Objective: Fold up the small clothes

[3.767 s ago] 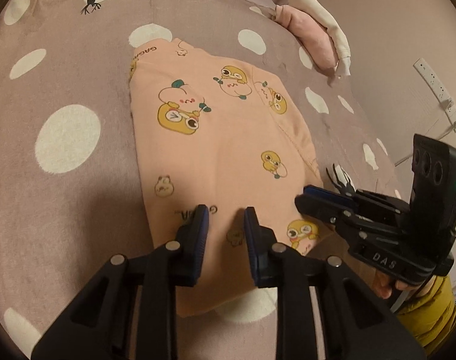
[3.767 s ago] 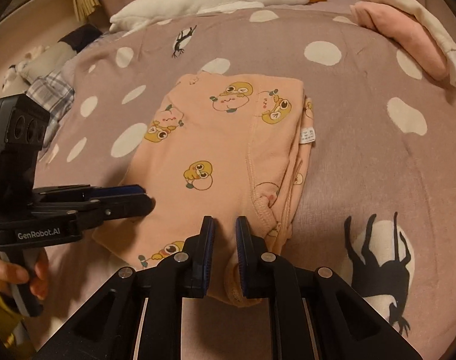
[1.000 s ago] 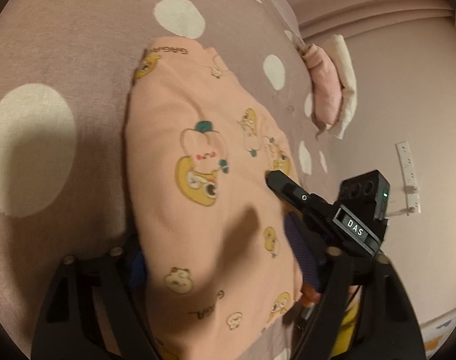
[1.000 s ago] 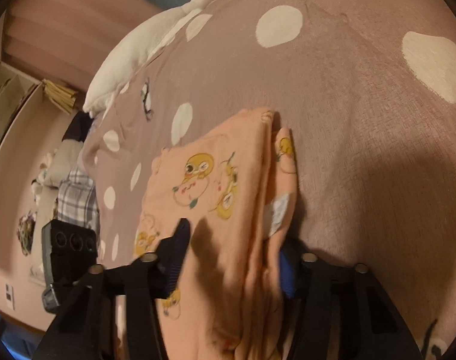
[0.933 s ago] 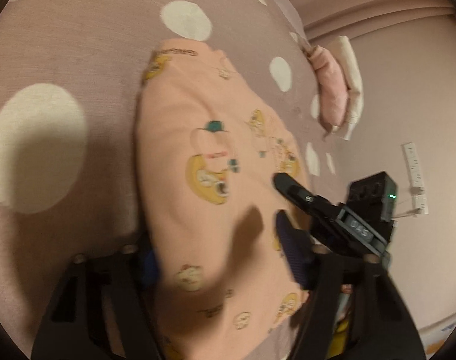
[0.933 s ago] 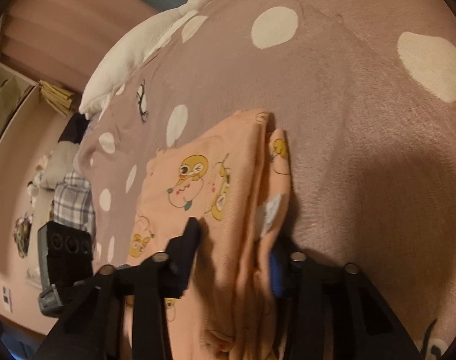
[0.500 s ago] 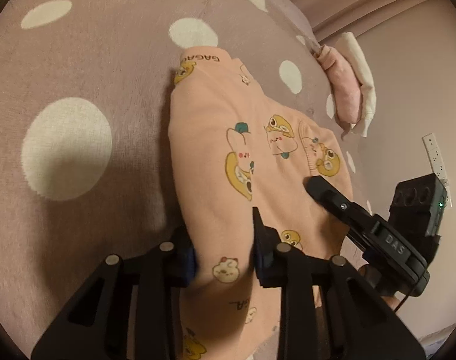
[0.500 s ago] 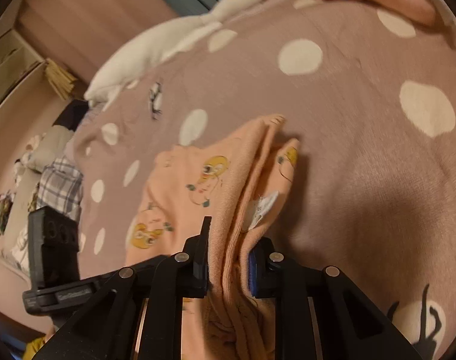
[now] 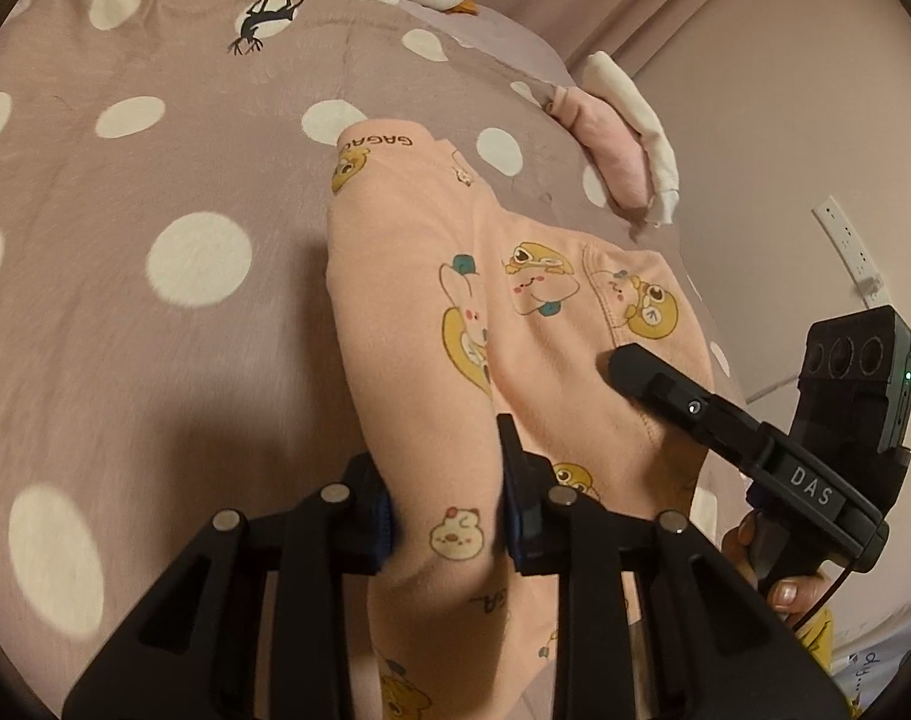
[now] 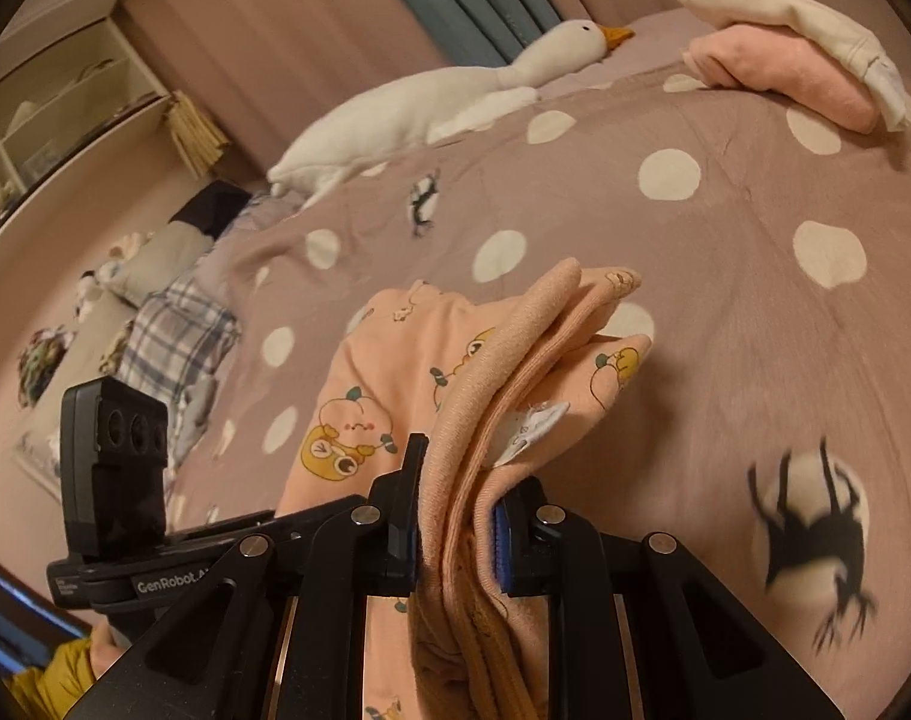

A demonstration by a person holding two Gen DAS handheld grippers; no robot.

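A folded peach garment (image 9: pixel 515 324) with cartoon prints hangs raised over the polka-dot bed cover (image 9: pixel 155 180). My left gripper (image 9: pixel 446 516) is shut on its left edge, the cloth bunched between the blue pads. In the right wrist view my right gripper (image 10: pixel 455 516) is shut on the stacked layers of the same garment (image 10: pixel 515 360) at its right edge, where a white label (image 10: pixel 530 426) sticks out. The right gripper's body (image 9: pixel 725 420) shows at the right of the left wrist view. The left gripper's body (image 10: pixel 119 480) shows at lower left of the right wrist view.
A white plush goose (image 10: pixel 443 96) lies at the head of the bed. Folded pink and white clothes (image 10: pixel 803 60) sit at the far right corner. A plaid cloth (image 10: pixel 173 324) and other items lie left of the bed. A wall socket strip (image 9: pixel 845 246) is on the right.
Both grippers closed on the garment's side edges and lifted it off the bed cover. The views tilted up, so the goose and folded pile came into sight.
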